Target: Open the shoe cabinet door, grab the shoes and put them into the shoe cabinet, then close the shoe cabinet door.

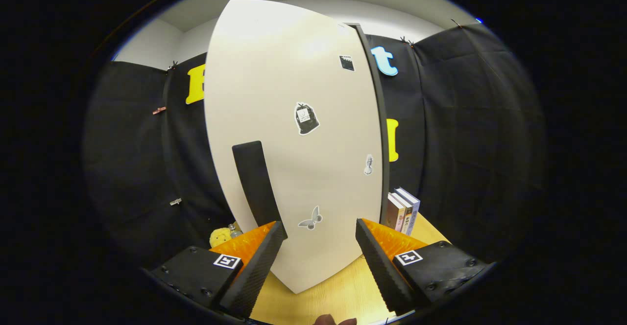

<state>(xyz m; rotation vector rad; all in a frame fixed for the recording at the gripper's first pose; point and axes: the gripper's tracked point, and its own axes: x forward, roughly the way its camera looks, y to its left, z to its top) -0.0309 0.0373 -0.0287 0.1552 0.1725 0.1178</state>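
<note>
Gripper (pixel 321 232) fingers are standing spread wide, holding nothing, hovering over the wooden tabletop (pixel 338 293). Just ahead of them, the white shoe cabinet door (pixel 294 134) is facing the camera; it is appearing flush with the dark cabinet edge (pixel 377 134) at its right, so it is reading as closed, though the seam is hard to judge. The dark upright handle (pixel 255 183) is sitting on the door just beyond the left finger tip. Shoes: I am not seeing them here. A yellow soft toy (pixel 221 237) is lying left of the cabinet; books (pixel 404 211) are standing to its right.

Judgement: the scene is fitting either door not yet opened, or door shut again with shoes inside. Cannot tell which
</note>
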